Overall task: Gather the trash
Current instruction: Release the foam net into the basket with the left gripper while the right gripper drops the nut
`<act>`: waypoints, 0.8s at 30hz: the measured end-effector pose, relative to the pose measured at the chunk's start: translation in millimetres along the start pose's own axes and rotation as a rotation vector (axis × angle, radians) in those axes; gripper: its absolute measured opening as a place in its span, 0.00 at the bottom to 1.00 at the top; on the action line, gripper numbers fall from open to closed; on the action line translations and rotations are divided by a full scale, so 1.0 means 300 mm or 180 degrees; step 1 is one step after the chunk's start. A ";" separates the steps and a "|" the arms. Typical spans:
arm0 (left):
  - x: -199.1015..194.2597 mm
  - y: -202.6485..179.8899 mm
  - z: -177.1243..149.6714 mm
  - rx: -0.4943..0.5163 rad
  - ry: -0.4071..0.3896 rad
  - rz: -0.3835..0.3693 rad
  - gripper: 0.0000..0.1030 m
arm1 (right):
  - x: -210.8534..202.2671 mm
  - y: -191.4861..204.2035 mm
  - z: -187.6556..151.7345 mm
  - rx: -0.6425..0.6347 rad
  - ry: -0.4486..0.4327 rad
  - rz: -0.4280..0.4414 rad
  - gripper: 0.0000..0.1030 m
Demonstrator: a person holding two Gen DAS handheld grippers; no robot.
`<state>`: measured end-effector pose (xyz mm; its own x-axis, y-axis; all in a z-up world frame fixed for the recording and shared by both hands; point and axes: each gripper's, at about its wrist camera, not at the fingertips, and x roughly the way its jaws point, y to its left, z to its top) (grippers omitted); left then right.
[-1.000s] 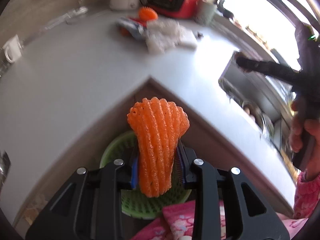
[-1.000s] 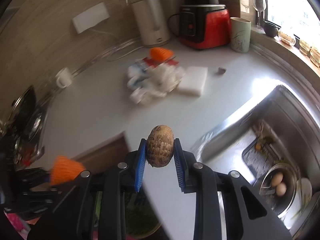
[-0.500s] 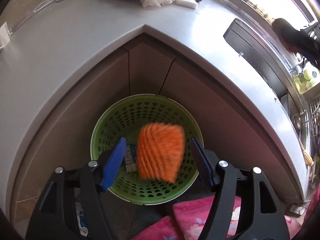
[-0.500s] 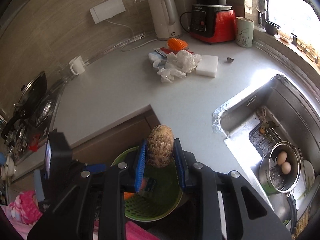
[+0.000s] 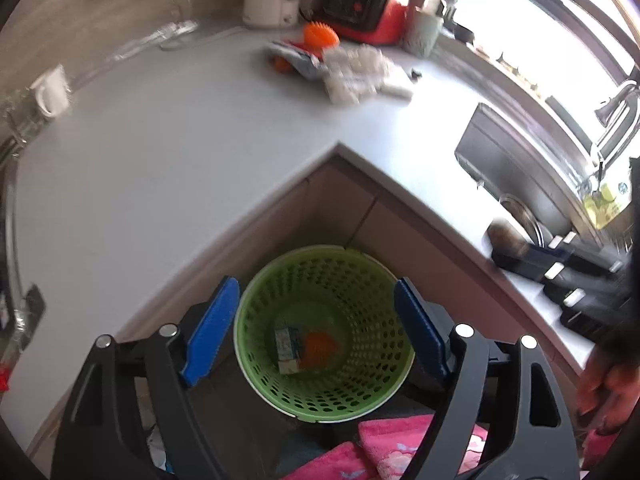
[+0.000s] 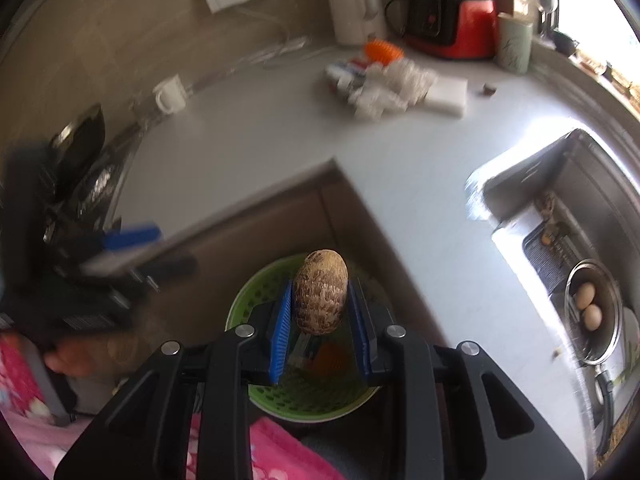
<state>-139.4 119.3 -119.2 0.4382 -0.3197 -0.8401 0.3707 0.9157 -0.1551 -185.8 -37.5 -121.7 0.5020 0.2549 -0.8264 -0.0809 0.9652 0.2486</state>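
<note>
A green perforated basket (image 5: 360, 276) stands on the floor in the counter's inner corner. Inside it lie an orange foam net (image 5: 320, 350) and a small carton (image 5: 286, 344). My left gripper (image 5: 318, 330) is open and empty above the basket. My right gripper (image 6: 320, 320) is shut on a brown scaly taro-like root (image 6: 320, 292) and holds it over the basket (image 6: 256, 300). The right gripper also shows at the right of the left wrist view (image 5: 532, 258). More trash, white crumpled tissue (image 6: 390, 88) and wrappers (image 5: 296, 60), lies on the counter.
The grey L-shaped counter (image 5: 160, 168) holds a white mug (image 5: 50, 94), a kettle (image 6: 354, 4), a red appliance (image 6: 452, 20), a green cup (image 6: 514, 42) and an orange brush (image 6: 384, 50). A sink (image 6: 576, 216) with a bowl of eggs (image 6: 588, 308) is right.
My left gripper has opened and the orange foam net has dropped into the basket. My right gripper has carried the brown root from over the counter edge to above the basket.
</note>
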 end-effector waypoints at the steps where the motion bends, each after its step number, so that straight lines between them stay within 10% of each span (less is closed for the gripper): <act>1: -0.018 0.009 0.004 -0.0002 -0.0039 0.0030 0.76 | 0.018 0.007 -0.013 -0.0006 0.0044 0.0016 0.27; 7: -0.069 0.045 0.000 -0.0005 -0.0144 0.0085 0.77 | 0.122 0.044 -0.084 -0.0003 0.0271 0.0122 0.31; 11: -0.078 0.060 -0.004 0.0003 -0.0157 0.0132 0.77 | 0.137 0.050 -0.092 0.0089 0.0245 0.0111 0.64; 24: -0.091 0.056 0.016 0.0024 -0.0215 0.0031 0.77 | 0.062 0.013 -0.027 0.0137 0.0023 -0.0141 0.67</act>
<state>-141.2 142.4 -96.4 0.4961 -0.3268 -0.8044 0.3722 0.9171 -0.1430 -183.8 -28.6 -140.3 0.4981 0.2125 -0.8407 -0.0215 0.9722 0.2330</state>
